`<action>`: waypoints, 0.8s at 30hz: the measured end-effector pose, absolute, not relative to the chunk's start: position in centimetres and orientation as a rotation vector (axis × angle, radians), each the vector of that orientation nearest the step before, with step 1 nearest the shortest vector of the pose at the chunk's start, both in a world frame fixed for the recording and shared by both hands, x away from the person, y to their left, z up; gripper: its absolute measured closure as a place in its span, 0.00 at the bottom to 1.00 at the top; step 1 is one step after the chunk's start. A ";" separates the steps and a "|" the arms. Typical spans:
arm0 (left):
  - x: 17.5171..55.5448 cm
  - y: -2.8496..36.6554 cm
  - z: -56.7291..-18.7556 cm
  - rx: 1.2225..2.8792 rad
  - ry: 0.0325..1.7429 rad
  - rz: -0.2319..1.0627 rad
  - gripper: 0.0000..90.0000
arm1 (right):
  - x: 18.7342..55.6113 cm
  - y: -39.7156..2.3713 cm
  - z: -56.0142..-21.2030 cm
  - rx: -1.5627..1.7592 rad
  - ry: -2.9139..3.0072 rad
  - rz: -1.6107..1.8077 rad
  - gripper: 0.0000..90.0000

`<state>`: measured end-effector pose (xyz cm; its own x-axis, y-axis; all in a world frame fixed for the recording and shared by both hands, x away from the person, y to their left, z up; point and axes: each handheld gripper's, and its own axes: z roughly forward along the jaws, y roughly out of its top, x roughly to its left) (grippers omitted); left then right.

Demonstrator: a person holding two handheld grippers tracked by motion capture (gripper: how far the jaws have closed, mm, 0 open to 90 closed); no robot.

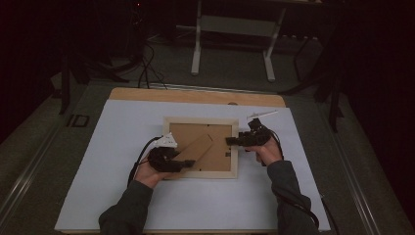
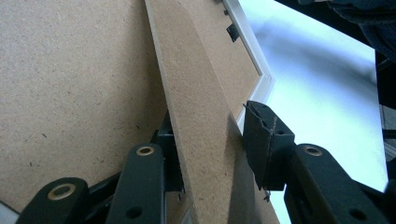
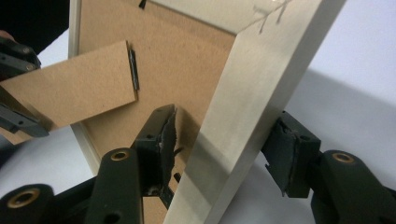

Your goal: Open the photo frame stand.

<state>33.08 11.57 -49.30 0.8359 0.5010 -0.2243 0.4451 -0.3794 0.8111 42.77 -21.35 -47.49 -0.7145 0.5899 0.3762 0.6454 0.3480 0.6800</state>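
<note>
A pale wooden picture frame [image 1: 200,120] lies face down on a white sheet [image 1: 122,196], its brown backing board [image 2: 70,84] facing up. The cardboard stand leg [image 1: 198,147] is lifted off the backing at its lower-left end. My left gripper [image 1: 188,163] straddles that leg [image 2: 191,93]; one pad touches its edge and the other stands a sliver away. My right gripper [image 1: 230,141] sits at the frame's right side, with the right rail [image 3: 252,84] between its jaws and a gap at each pad. The leg [image 3: 74,88] hangs from a small hinge in the right gripper view.
The sheet covers a wooden table whose far edge [image 1: 195,95] shows beyond it. A white metal stand [image 1: 230,44] and cables [image 1: 147,68] are on the dark floor behind. Small black clips [image 2: 232,31] line the frame's inner edge.
</note>
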 end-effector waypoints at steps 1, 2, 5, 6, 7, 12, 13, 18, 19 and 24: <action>33.1 11.6 -49.3 2.027 0.695 0.072 0.69 | 42.9 -21.2 -47.9 -1.139 -2.511 -1.310 0.49; 33.1 11.6 -49.3 2.026 0.695 0.069 0.69 | 42.9 -21.2 -48.0 -1.134 -2.505 -1.307 0.49; 33.1 11.6 -49.3 2.030 0.692 0.064 0.69 | 42.8 -21.3 -47.9 -1.126 -2.508 -1.313 0.51; 33.1 11.6 -49.3 2.030 0.692 0.064 0.69 | 42.8 -21.3 -47.9 -1.126 -2.508 -1.313 0.51; 33.1 11.6 -49.3 2.045 0.691 0.072 0.69 | 42.8 -21.5 -47.8 -1.114 -2.500 -1.325 0.53; 33.0 11.4 -49.3 2.059 0.693 0.098 0.68 | 42.6 -22.0 -47.5 -1.096 -2.489 -1.345 0.57; 33.0 11.4 -49.3 2.062 0.697 0.104 0.68 | 42.6 -22.0 -47.4 -1.093 -2.492 -1.347 0.57; 33.0 11.3 -49.2 2.069 0.710 0.130 0.68 | 42.4 -22.1 -47.1 -1.091 -2.499 -1.362 0.59; 32.9 11.3 -49.2 2.071 0.712 0.150 0.68 | 42.3 -22.1 -46.9 -1.088 -2.506 -1.373 0.60; 32.9 11.2 -49.1 2.076 0.721 0.194 0.68 | 42.1 -22.1 -46.4 -1.082 -2.521 -1.398 0.62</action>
<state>32.85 11.22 -49.14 0.8178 0.5604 -0.1311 0.4191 -0.4237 0.8030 42.11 -22.12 -46.41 -0.7513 0.5467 0.3697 0.6031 0.3414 0.7209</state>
